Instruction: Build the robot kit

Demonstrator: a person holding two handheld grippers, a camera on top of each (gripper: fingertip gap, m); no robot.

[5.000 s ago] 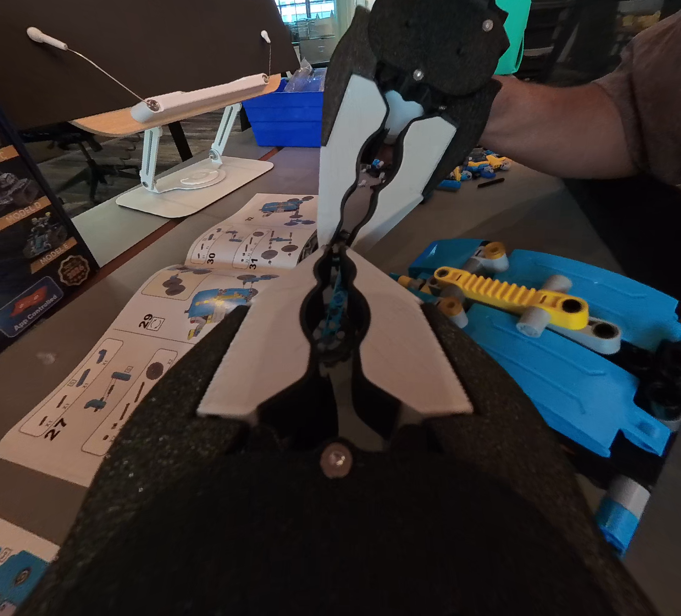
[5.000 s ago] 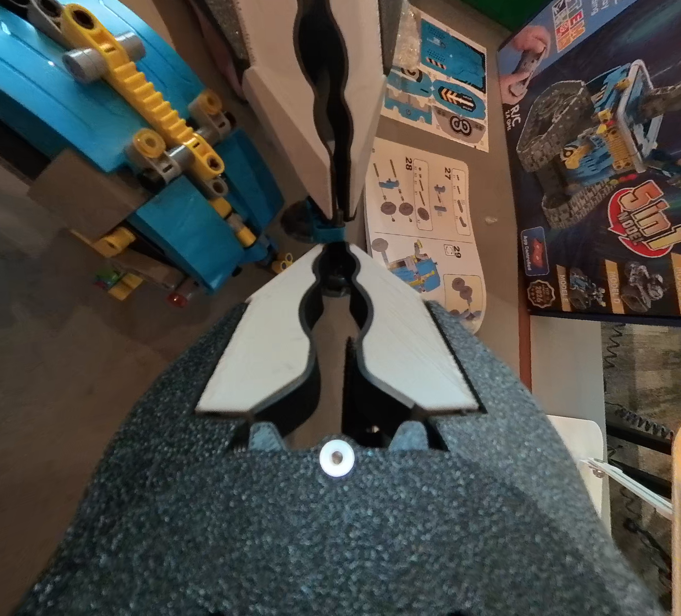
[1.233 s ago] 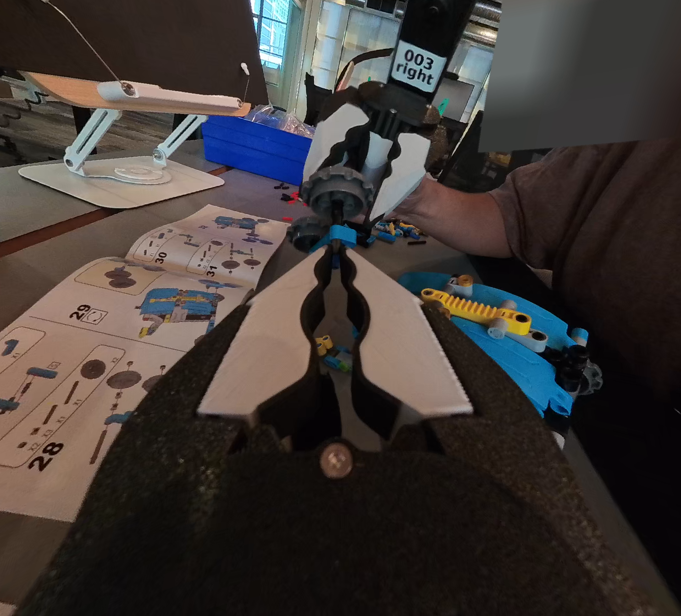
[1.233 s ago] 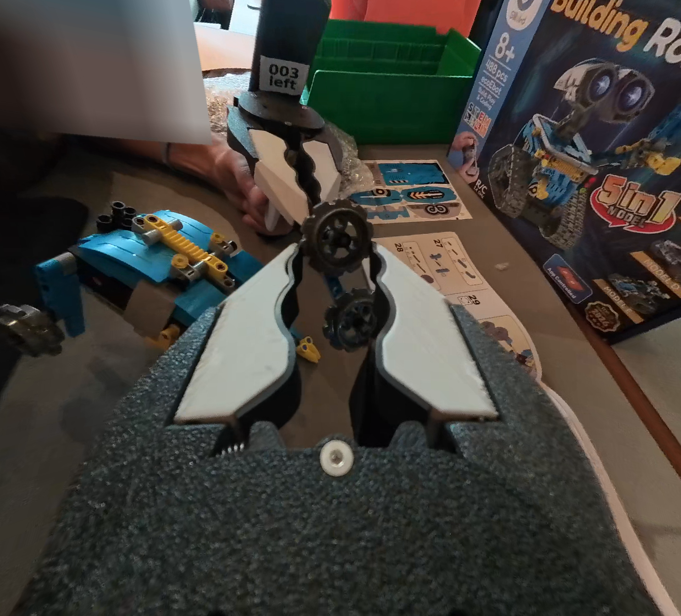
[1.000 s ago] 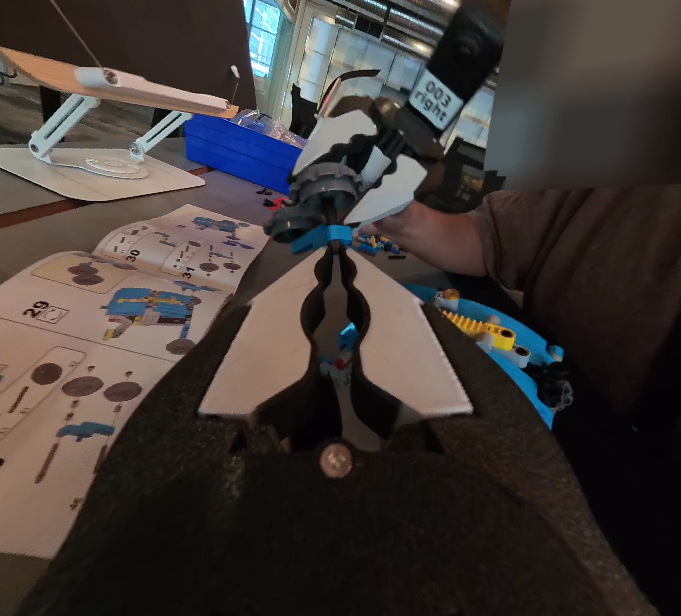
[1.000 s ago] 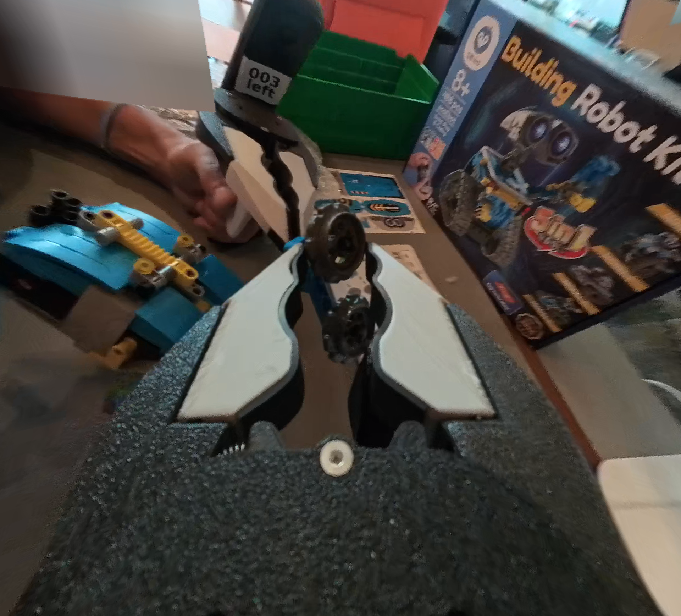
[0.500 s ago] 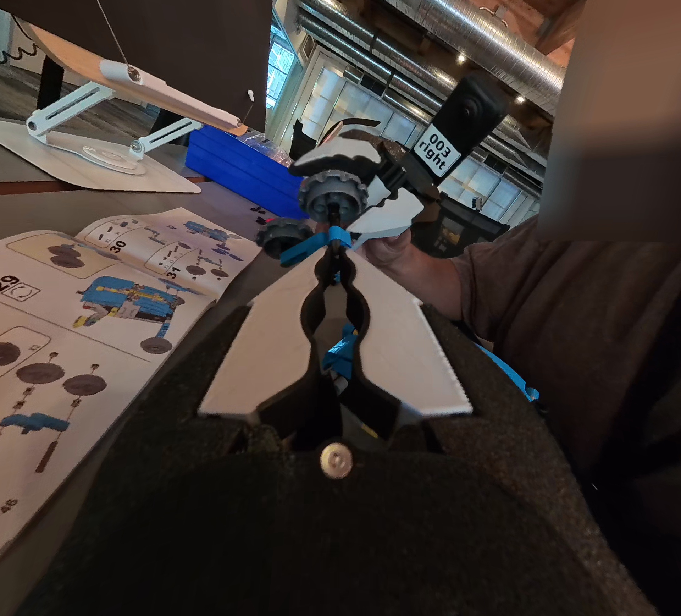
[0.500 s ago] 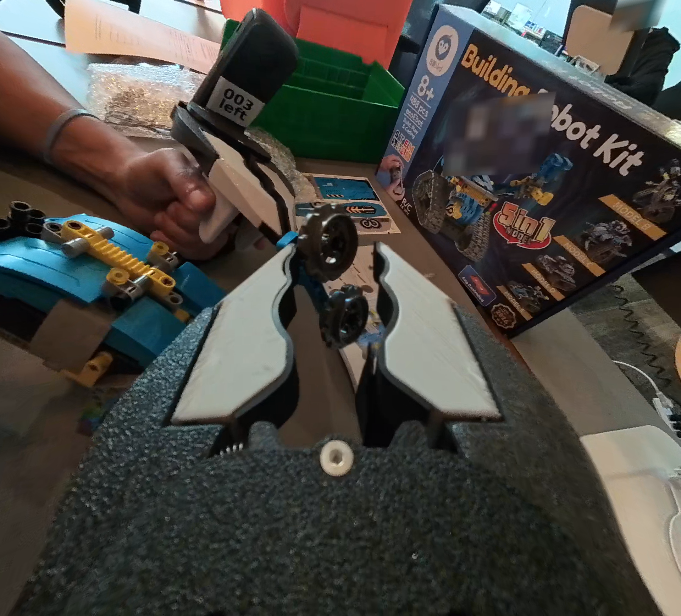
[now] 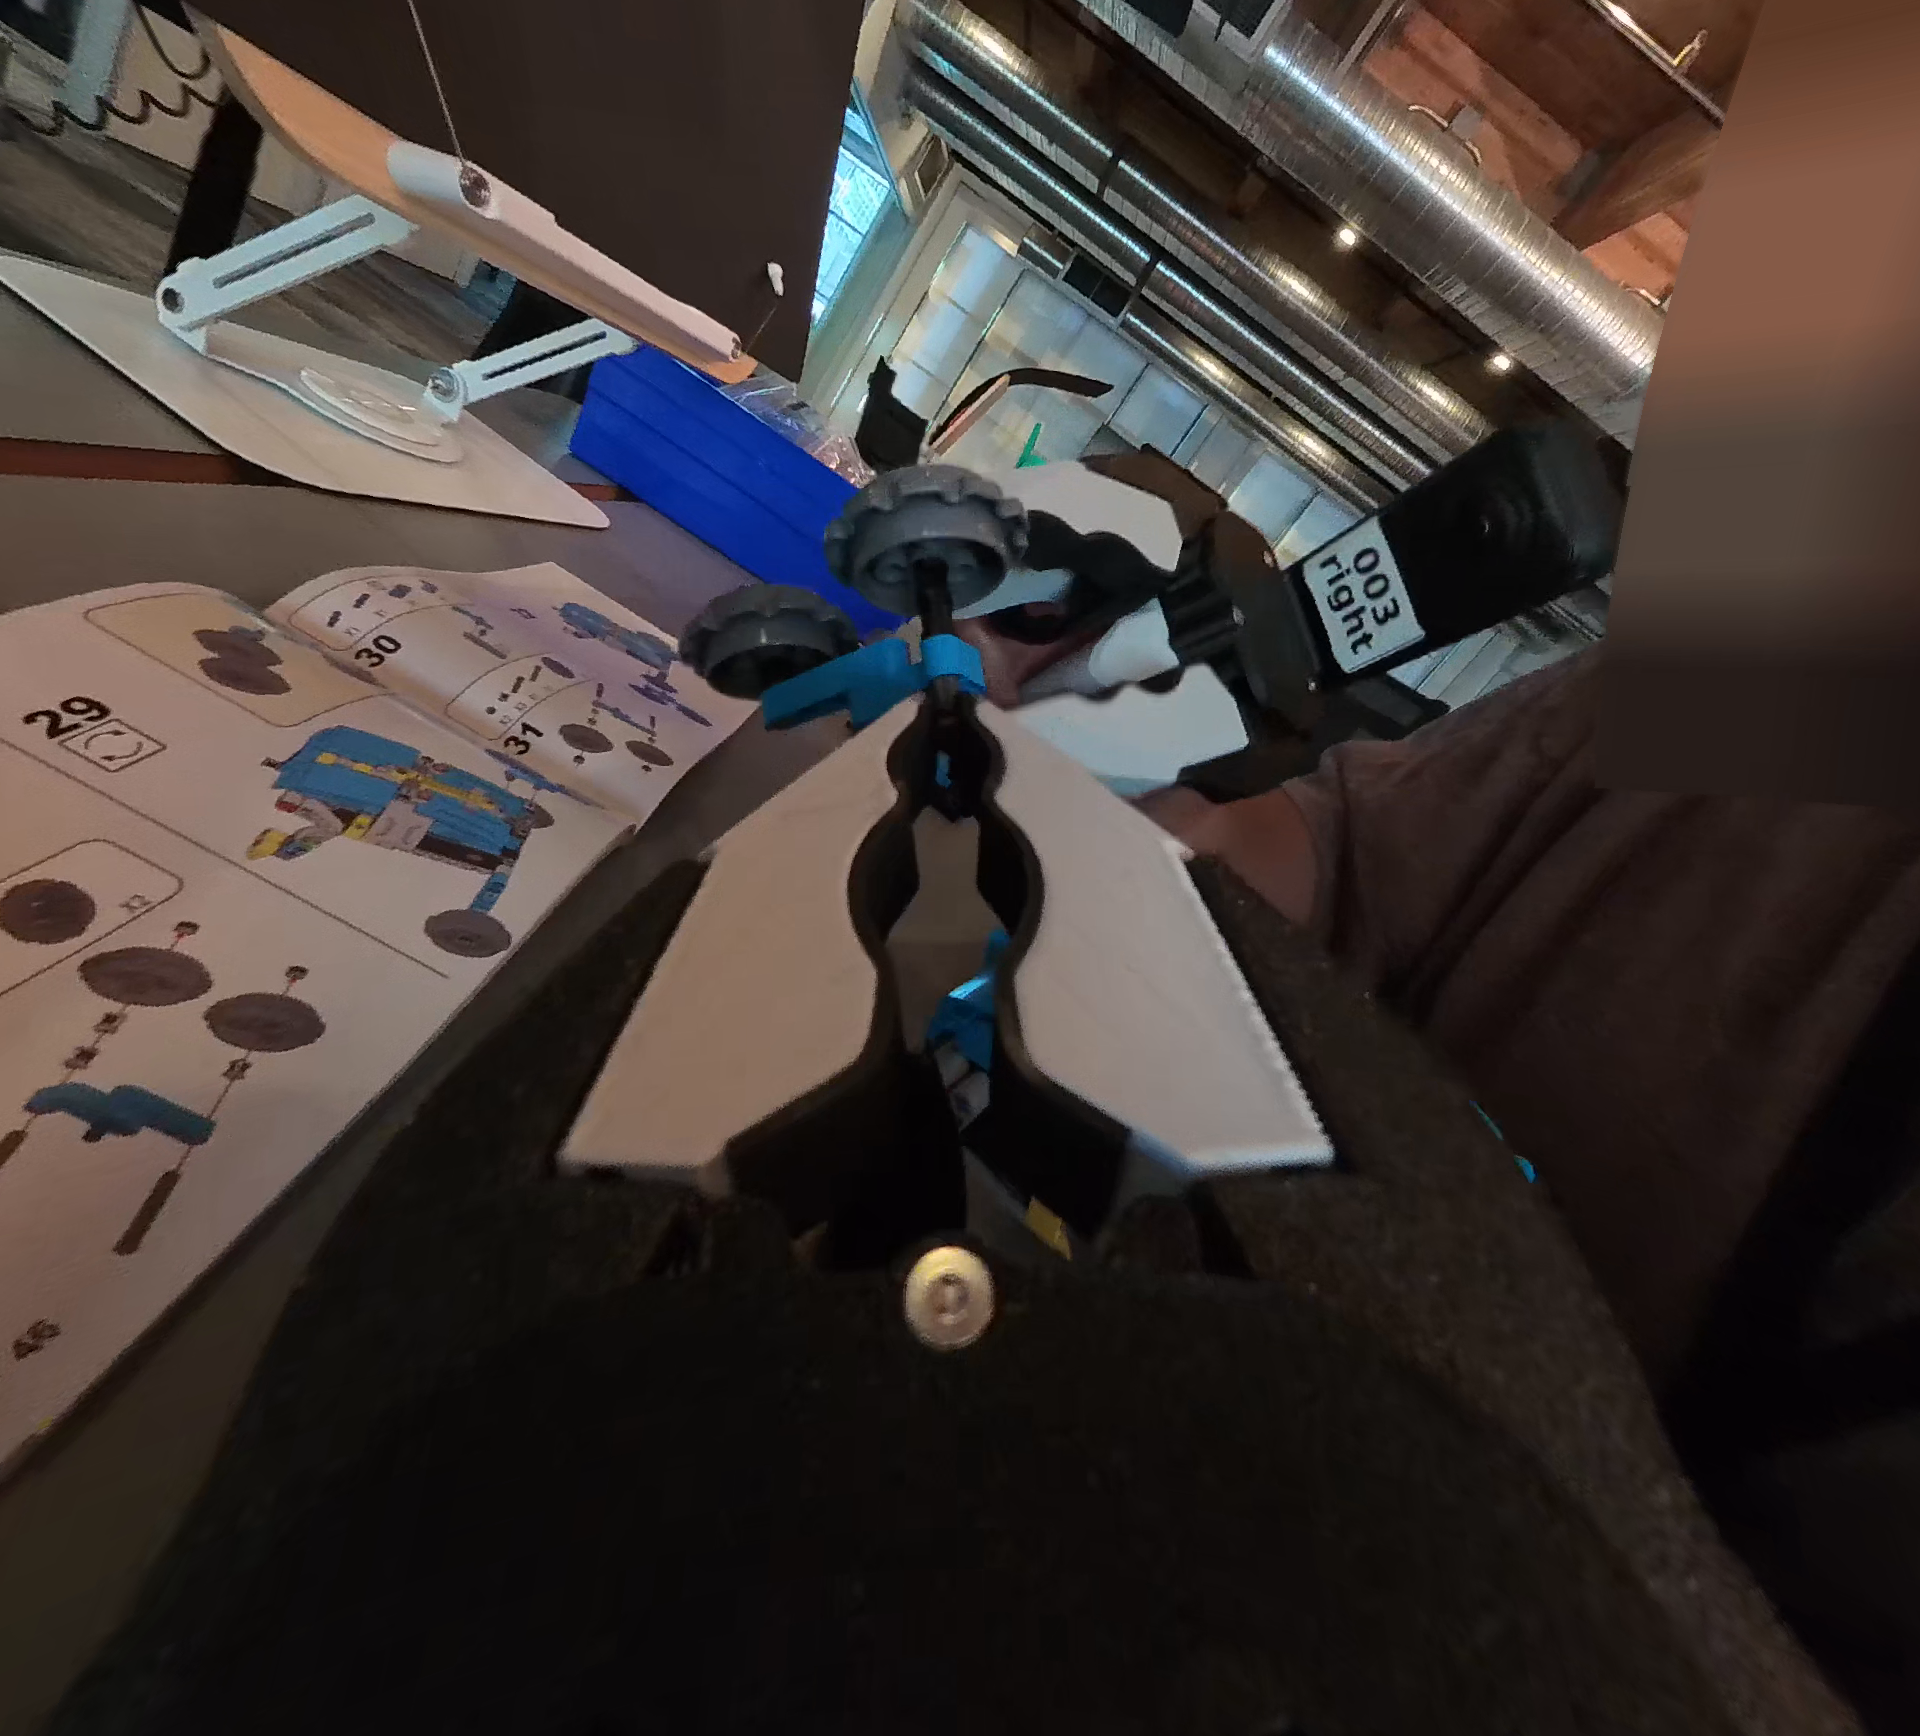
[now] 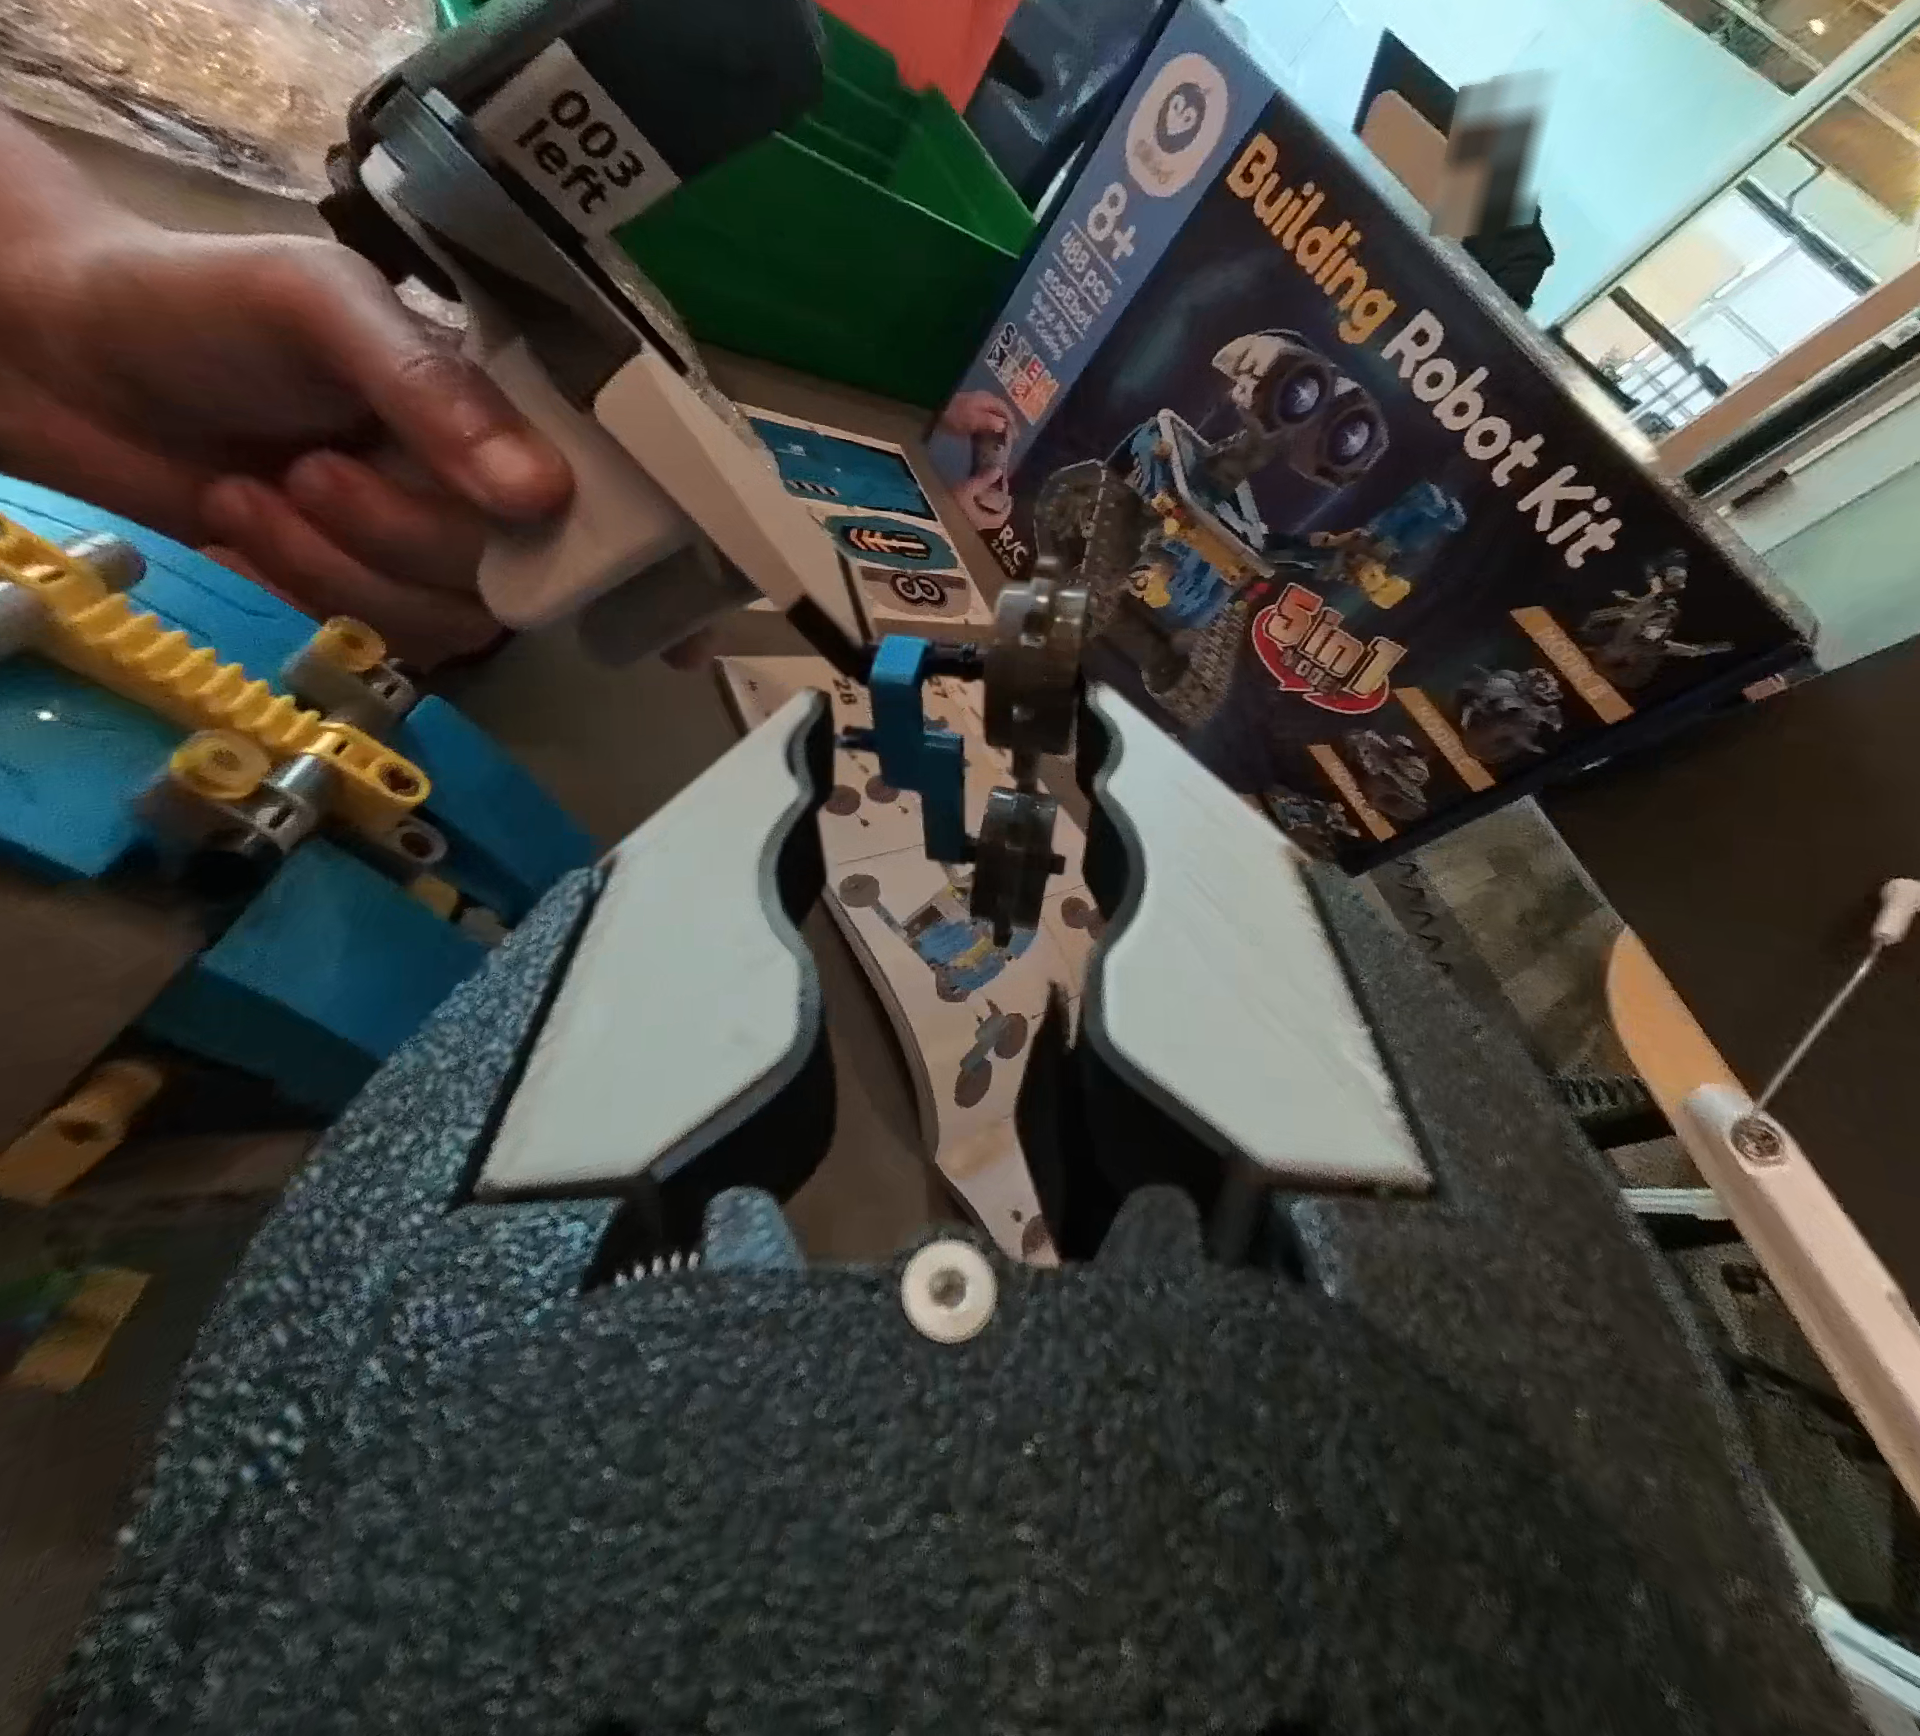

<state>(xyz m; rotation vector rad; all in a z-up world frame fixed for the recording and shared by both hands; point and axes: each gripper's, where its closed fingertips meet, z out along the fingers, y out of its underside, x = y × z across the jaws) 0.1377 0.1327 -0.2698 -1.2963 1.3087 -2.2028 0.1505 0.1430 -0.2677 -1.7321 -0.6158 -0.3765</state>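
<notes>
The left gripper has its white fingers pressed together at the tips, pinching a thin black axle that stands up toward 12 o'clock. On that axle sits a blue connector piece reaching toward 9 o'clock, and two grey gear wheels, one at the axle's top and the other out toward 10 o'clock. The right gripper has its fingers spread apart, with the same small assembly between them: the blue connector near its left finger and the upper gear wheel just beside its right fingertip; whether that fingertip touches the wheel cannot be told. A hand at 10 o'clock in the right wrist view grips the left tool. Below lies an open instruction booklet on the grey table. At 9 o'clock in the right view is a blue and yellow model; at 2 o'clock stands the kit box, with a green bin at 12 o'clock.
</notes>
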